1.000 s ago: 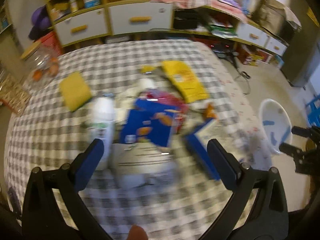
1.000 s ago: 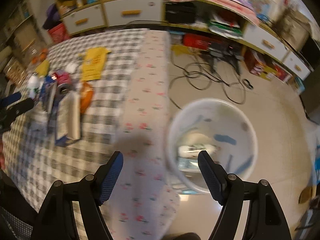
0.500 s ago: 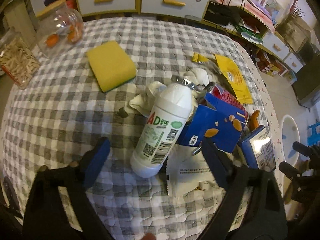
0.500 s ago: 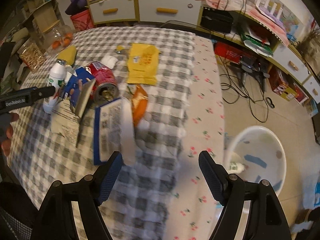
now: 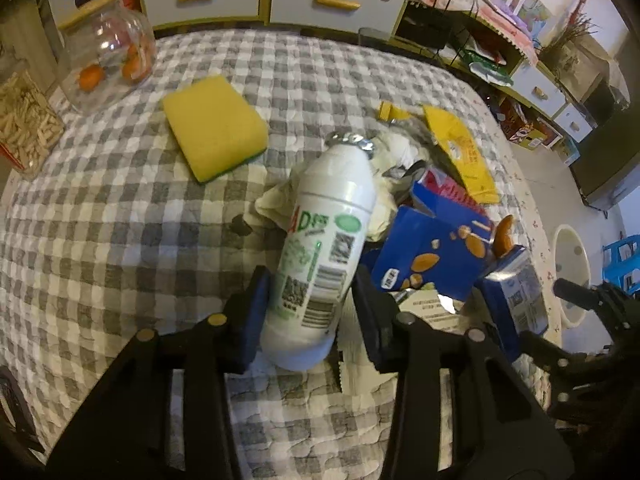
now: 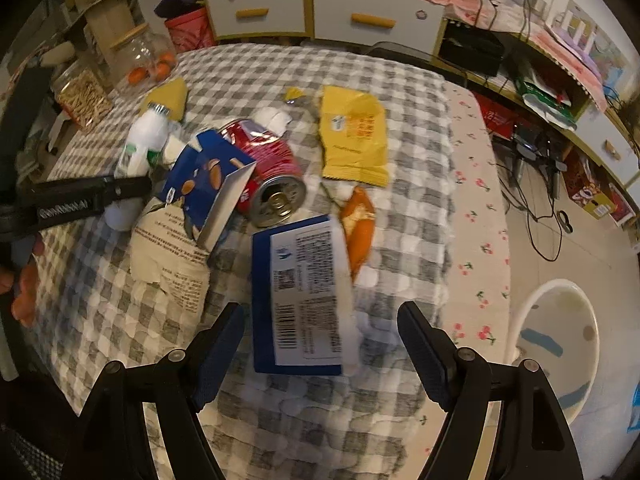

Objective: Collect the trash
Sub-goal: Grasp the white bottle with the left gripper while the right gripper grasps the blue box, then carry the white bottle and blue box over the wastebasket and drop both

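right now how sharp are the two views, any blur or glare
Left wrist: sharp at the white bottle, fisheye bends the table edges, small glare on the blue carton. Right wrist: middle sharp, blue carton and left edge slightly smeared.

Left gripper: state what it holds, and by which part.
The left gripper is closed on the white plastic drink bottle, its fingers pressing the lower body near the base. The right gripper holds nothing.

Checkered table [image 6: 404, 128]: sponge [image 5: 214, 126], yellow wrapper [image 6: 354, 136], can [image 6: 268, 172]
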`<state>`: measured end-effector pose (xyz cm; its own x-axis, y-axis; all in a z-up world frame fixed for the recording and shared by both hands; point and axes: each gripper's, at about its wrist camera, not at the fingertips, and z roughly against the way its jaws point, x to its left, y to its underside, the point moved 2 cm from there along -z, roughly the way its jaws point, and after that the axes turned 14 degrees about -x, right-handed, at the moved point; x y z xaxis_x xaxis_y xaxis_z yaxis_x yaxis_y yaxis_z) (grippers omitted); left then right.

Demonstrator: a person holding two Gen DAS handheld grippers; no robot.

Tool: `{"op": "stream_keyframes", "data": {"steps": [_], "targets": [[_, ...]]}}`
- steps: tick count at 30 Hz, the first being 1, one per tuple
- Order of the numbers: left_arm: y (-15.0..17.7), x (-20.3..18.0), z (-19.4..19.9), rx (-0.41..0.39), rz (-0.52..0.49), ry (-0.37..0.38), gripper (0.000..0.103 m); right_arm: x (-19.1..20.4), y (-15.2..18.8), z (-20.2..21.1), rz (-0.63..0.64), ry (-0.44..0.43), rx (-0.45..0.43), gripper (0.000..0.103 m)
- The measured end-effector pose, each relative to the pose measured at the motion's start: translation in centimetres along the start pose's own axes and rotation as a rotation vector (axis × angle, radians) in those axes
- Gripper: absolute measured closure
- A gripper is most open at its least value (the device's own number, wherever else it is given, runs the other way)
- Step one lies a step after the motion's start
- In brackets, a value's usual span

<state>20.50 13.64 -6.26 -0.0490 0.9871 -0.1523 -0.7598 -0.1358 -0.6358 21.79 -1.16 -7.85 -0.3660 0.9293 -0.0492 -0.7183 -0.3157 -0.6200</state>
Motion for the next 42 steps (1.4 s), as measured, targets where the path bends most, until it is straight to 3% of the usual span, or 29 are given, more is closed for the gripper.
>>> {"op": "stream_keyframes", "data": {"steps": [15, 19, 29, 42], "targets": [[1.3, 1.8, 3.5, -0.004, -0.003, 0.005, 0.063, 2.0, 0.3, -2.4, 0.069, 0.029, 0.034, 0.024], [1.5, 2.1, 4.1, -0.010, 0.001, 0.012, 0.063, 2.3, 0.5, -2.9, 0.099, 0.037, 0.051, 0.046], [1.3, 1.3, 5.8, -0.043, 0.012, 0.045, 0.063, 1.7, 0.1, -0.8, 0.086, 0.031, -0.007, 0.046], [0.8, -3.9, 5.9, -0.058, -0.029, 0.124, 0.063, -4.3, 0.2, 3.1, -0.027, 0.084, -0.063, 0.046]]}}
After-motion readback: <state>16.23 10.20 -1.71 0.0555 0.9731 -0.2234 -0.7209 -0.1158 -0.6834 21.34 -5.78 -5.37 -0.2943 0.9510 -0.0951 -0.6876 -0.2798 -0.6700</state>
